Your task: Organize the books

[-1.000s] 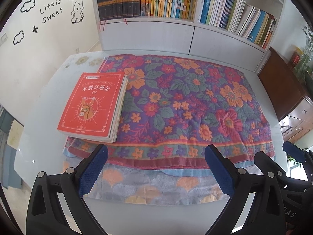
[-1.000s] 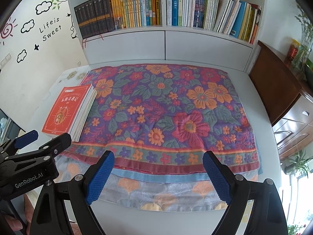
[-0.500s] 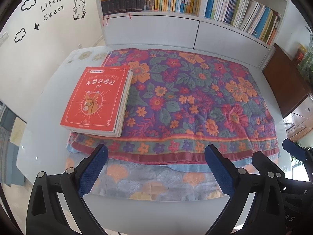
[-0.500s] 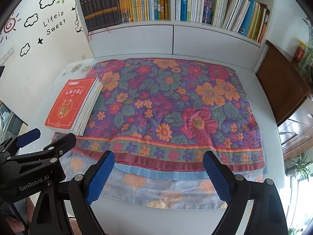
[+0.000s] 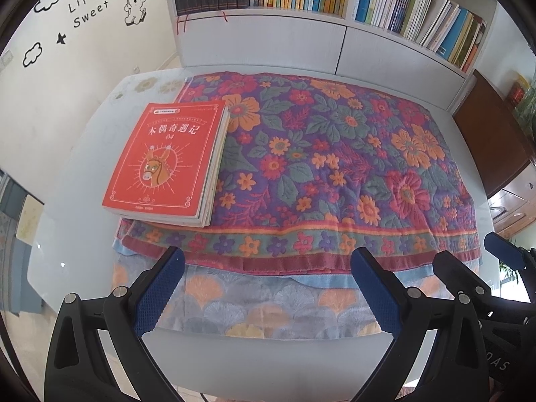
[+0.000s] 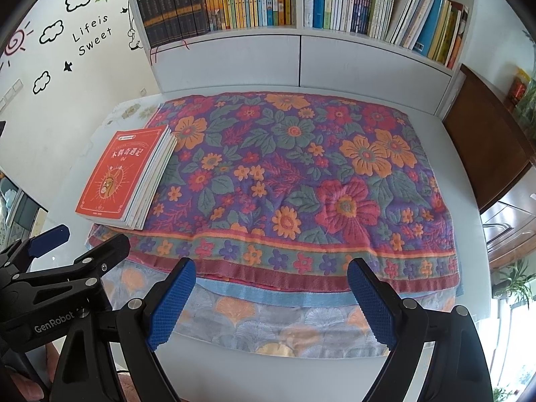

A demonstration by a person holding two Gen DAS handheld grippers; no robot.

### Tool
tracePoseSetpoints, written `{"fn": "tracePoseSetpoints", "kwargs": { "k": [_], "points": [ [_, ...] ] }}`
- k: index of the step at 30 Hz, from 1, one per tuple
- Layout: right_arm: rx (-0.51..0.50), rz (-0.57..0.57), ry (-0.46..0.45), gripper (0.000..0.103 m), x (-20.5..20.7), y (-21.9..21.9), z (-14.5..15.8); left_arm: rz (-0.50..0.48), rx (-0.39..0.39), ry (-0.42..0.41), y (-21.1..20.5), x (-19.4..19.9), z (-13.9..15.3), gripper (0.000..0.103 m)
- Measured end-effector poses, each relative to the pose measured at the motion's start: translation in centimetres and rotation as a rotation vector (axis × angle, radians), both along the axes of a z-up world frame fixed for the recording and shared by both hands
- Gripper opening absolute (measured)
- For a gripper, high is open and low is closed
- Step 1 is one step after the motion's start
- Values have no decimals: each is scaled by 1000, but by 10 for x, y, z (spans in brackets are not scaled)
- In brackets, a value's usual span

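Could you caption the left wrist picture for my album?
Open left gripper hovers before a stack of red-covered books on a floral cloth.

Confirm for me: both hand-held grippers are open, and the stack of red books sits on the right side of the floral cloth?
Wrong side. The stack of red books sits at the left edge of the floral cloth, as the right wrist view shows. Both hand-held grippers, left and right, are indeed open.

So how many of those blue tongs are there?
2. The left tongs hover open over the near edge of the flowery cloth. The right tongs hover open just to their right, over the same edge. None seem hidden.
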State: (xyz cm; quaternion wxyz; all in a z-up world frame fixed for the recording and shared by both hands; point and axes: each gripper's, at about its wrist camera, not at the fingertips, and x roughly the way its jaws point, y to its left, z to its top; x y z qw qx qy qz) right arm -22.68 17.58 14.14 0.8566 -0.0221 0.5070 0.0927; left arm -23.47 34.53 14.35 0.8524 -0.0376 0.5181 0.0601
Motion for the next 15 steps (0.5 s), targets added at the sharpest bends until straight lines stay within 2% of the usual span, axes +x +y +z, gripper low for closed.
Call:
{"fn": "tracePoseSetpoints", "kwargs": {
  "k": [15],
  "points": [
    [3, 18, 31, 91, 4, 4, -7, 16, -11, 23, 3, 2, -6, 99]
  ]
}}
